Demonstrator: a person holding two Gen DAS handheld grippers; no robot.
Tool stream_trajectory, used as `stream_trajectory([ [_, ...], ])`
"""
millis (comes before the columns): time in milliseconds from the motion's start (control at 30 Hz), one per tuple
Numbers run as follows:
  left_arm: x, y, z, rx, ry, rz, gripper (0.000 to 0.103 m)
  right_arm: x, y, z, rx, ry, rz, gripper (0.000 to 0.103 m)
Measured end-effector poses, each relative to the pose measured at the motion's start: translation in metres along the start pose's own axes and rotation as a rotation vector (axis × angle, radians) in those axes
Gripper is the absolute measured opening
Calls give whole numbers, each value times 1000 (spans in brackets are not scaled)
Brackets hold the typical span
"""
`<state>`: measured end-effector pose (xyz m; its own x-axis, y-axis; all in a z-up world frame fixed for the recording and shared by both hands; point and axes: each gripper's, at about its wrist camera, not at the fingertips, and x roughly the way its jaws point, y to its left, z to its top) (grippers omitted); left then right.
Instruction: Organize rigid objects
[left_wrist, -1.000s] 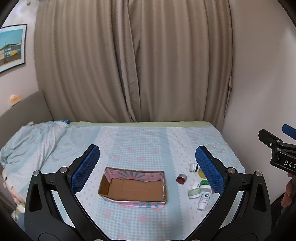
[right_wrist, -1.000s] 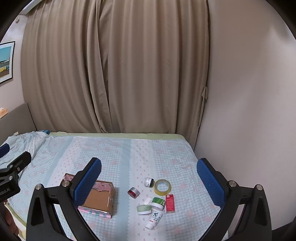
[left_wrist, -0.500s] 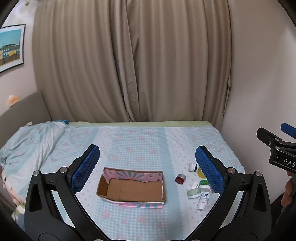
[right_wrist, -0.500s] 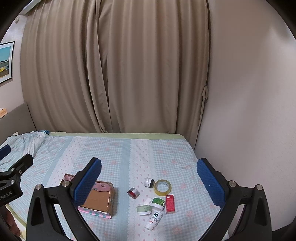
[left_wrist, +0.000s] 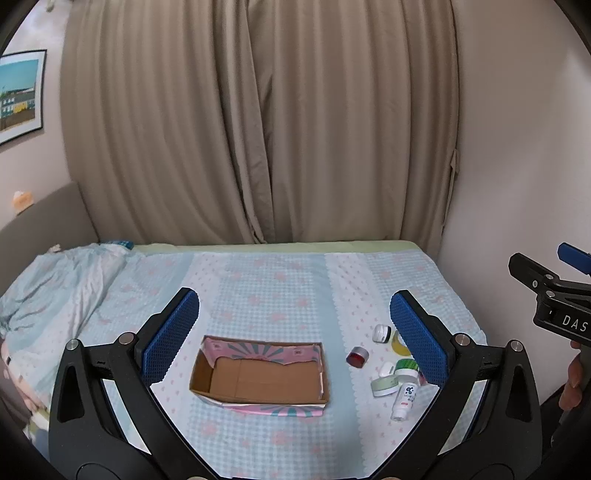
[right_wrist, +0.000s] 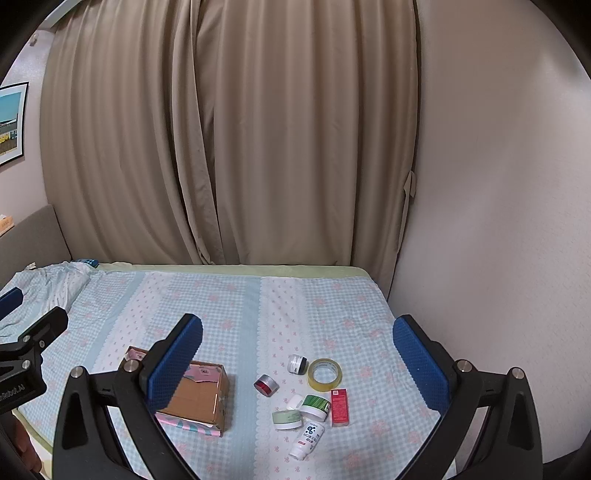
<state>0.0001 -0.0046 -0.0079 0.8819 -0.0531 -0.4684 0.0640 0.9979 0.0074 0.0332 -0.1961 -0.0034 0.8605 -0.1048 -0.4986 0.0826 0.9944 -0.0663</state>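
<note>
Since the small rigid items sit bunched on the bed's right side, w/ the cardboard box (left_wrist: 260, 371) lying open-topped and bare inside just to their left, the layout reads as a sorting job not yet begun: items go into the box, prob. one at a time. Cluster, seen best from the right wrist cam: tape roll (right_wrist: 325, 373), black-and-white jar (right_wrist: 297, 364) touching or just beside it, red-lidded tin (right_wrist: 266, 384) a bit apart toward the box, red carton (right_wrist: 339, 407), green-lidded jar (right_wrist: 315, 406), pale green jar (right_wrist: 287, 419) and white tube (right_wrist: 307, 439) lying flat nearest the camera. All rest on the checked bedspread (right_wrist: 229, 306), none in the box.

Right gripper (right_wrist: 297, 360) hangs well above the bed, spread wide, nothing between its pads; the cluster falls between its fingers in view, slightly low of centre, so it seems aimed at them. Left gripper (left_wrist: 293, 338) likewise gapes wide and holds nothing, framing the box, w/ its right pad (left_wrist: 415, 338) hiding part of the cluster. Both sit well apart from any item.
</note>
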Motion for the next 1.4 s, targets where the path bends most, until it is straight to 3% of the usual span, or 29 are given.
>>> stream_trajectory([
  [1400, 8, 0, 5, 7, 25, -32, 103, 1, 1, -1, 10, 3, 7, 103],
])
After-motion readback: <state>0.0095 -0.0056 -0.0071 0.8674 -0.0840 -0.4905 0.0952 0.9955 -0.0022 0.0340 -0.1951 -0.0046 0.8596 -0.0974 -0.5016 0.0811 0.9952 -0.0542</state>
